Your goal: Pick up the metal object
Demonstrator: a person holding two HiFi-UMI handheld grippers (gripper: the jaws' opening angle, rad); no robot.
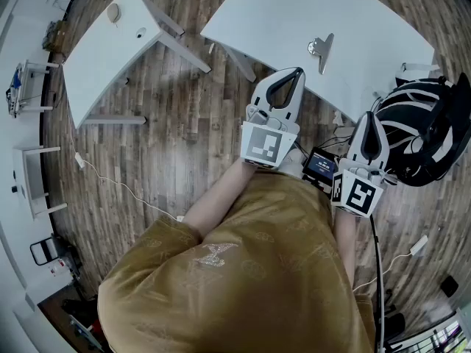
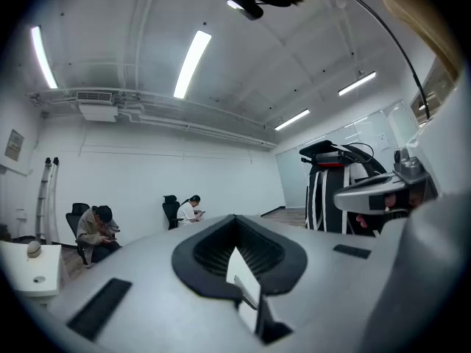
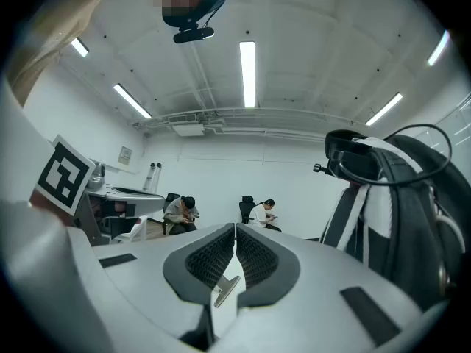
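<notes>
Since the metal object (image 1: 321,51) is looking like a bulldog-type clip, bright thin steel with a broader head and a flat tail, I'm betting it's going to handle light, rigid and pretty slick. It's lying flat on the white table (image 1: 383,20), a little way in from the near edge, with nothing touching it.

That tabletop is looking smooth and matte, so the clip is probably going to skate if it gets nudged sideways. I'm thinking the broader head end is the spot to take, pinched across its width, since the tail seems to be hugging the surface.

Both tools are sitting closed right now. The left gripper (image 1: 298,70) is showing its tips pressed together with nothing caught between them, hovering short of the clip in the head view. The right gripper (image 1: 370,116) is doing the same, closed and empty, off to the side. The ribbed black pads (image 3: 213,259) are looking rubbery, which should be helping with bare steel. The floor (image 1: 169,138) is showing as wood planks.
</notes>
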